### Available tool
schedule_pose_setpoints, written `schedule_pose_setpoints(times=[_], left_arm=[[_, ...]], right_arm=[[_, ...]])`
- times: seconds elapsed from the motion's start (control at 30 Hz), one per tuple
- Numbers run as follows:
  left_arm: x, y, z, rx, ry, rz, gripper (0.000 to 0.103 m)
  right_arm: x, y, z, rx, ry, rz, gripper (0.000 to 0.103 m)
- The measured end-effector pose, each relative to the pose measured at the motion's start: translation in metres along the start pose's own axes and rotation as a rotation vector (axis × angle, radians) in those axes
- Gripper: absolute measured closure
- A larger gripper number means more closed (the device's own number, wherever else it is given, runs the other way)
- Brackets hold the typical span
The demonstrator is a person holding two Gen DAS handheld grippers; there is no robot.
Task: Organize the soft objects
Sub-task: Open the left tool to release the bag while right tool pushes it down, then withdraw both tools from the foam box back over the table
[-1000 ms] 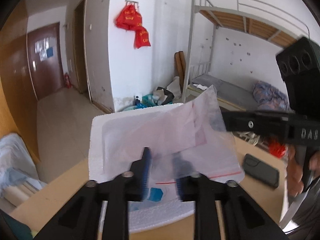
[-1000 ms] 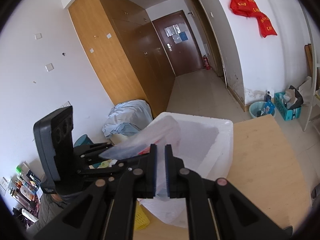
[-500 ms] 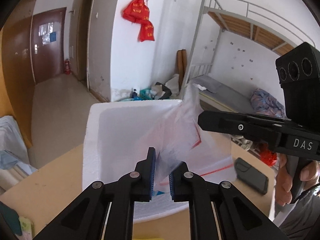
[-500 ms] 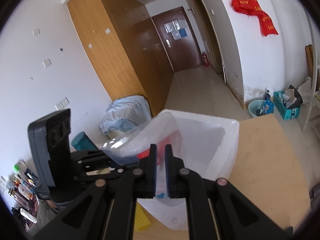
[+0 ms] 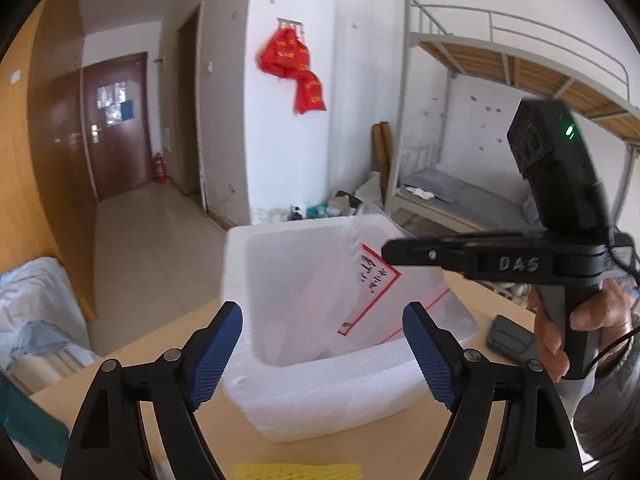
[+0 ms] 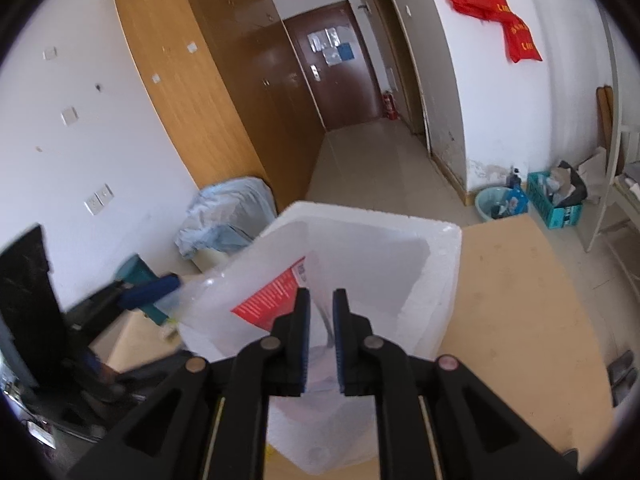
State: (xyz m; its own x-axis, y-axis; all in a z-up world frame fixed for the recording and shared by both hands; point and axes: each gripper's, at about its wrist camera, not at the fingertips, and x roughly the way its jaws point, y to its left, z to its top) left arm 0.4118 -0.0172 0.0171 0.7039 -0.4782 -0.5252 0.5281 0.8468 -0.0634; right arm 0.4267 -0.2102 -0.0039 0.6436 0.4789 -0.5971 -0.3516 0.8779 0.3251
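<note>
Jaws: left gripper (image 5: 322,350) just opened, empty; "DAS"-marked right gripper (image 6: 321,332) pinches plastic bag (image 6: 276,300).

Readable: "DAS", raised letters on the black right gripper (image 5: 516,264). On the clear bag (image 5: 376,280), a red-framed label with dark characters, too blurred to read; in the right view a red panel on the same bag with fine print, illegible. Yellow characters on the red banners (image 6: 496,12) on the wall, not legible.
</note>
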Motion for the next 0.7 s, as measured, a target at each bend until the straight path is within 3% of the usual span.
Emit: schedule_pose_setpoints(times=[0.17,0.23,0.3,0.5,0.7], left_arm=[[-0.012,0.009,0.0,-0.035,-0.029,0.008,0.02],[-0.02,0.009,-0.002,-0.042,-0.04,0.021,0.02],[-0.029,0.012,-0.003,-0.058,-0.069,0.039,0.02],[-0.055,0.017,-0.008,-0.116,-0.135,0.078,0.02],[-0.077,0.011,-0.014,-0.151,-0.197,0.13,0.017]], right_arm=[[0.01,0.005,-0.002,-0.016,0.032,-0.02,0.086],[0.003,0.007,-0.002,-0.029,0.017,-0.026,0.07],[-0.008,0.006,-0.002,-0.025,-0.01,-0.03,0.046],[-0.045,0.01,-0.009,-0.028,-0.099,-0.066,0.045],[-0.06,0.026,-0.033,-0.037,-0.067,0.065,0.045]])
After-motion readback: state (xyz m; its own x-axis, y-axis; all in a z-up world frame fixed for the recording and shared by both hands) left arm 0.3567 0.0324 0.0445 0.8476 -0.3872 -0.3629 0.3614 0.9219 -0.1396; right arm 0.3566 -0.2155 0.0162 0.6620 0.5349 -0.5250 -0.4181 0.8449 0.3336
